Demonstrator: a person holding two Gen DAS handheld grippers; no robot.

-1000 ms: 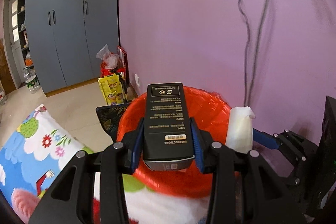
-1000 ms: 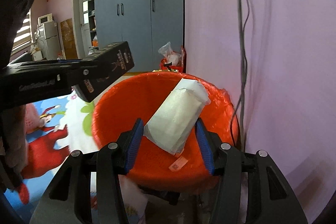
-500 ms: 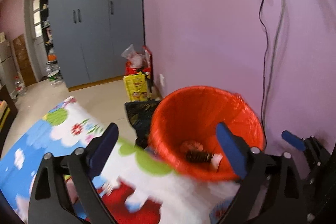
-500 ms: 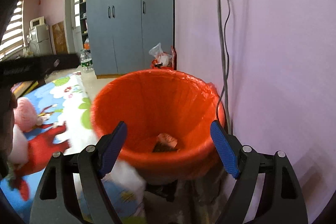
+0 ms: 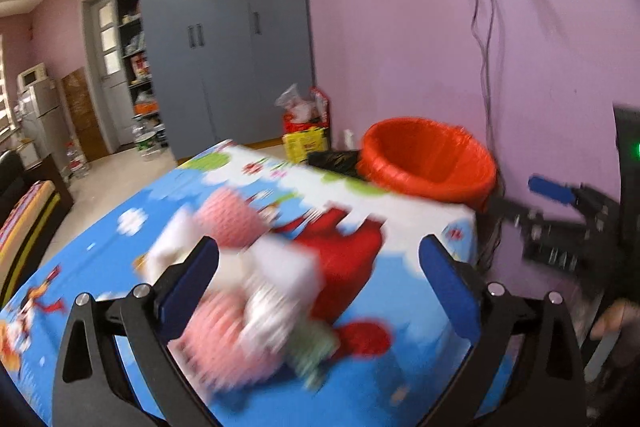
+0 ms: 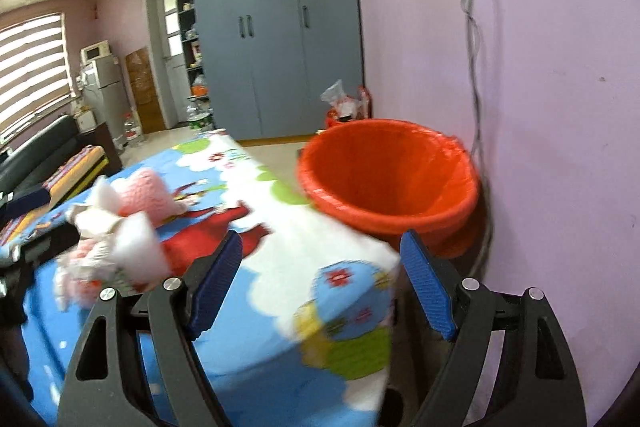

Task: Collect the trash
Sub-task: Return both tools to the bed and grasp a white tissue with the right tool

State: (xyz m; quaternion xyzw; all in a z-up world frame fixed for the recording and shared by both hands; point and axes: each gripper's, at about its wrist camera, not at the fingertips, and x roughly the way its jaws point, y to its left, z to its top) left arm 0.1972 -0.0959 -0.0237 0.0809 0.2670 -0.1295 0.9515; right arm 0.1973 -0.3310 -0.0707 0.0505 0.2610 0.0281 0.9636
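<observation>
An orange bin [image 5: 428, 157] with an orange liner stands beside the table by the purple wall; it also shows in the right wrist view [image 6: 390, 179]. My left gripper [image 5: 320, 287] is open and empty above the table, over a blurred pile of pink and white trash [image 5: 248, 291]. My right gripper [image 6: 320, 283] is open and empty over the table's corner, short of the bin. The same pile of trash [image 6: 120, 227] lies to its left. The right gripper [image 5: 560, 203] also shows at the right of the left wrist view.
A cartoon-print cloth [image 5: 100, 239] covers the table, also seen in the right wrist view [image 6: 280, 267]. Cables [image 5: 484, 67] hang down the wall behind the bin. Bags and boxes [image 5: 304, 131] sit on the floor by a grey wardrobe [image 5: 228, 27].
Both grippers opened and dropped the black box and the white packet into the bin. Both have since pulled back from the bin over the table.
</observation>
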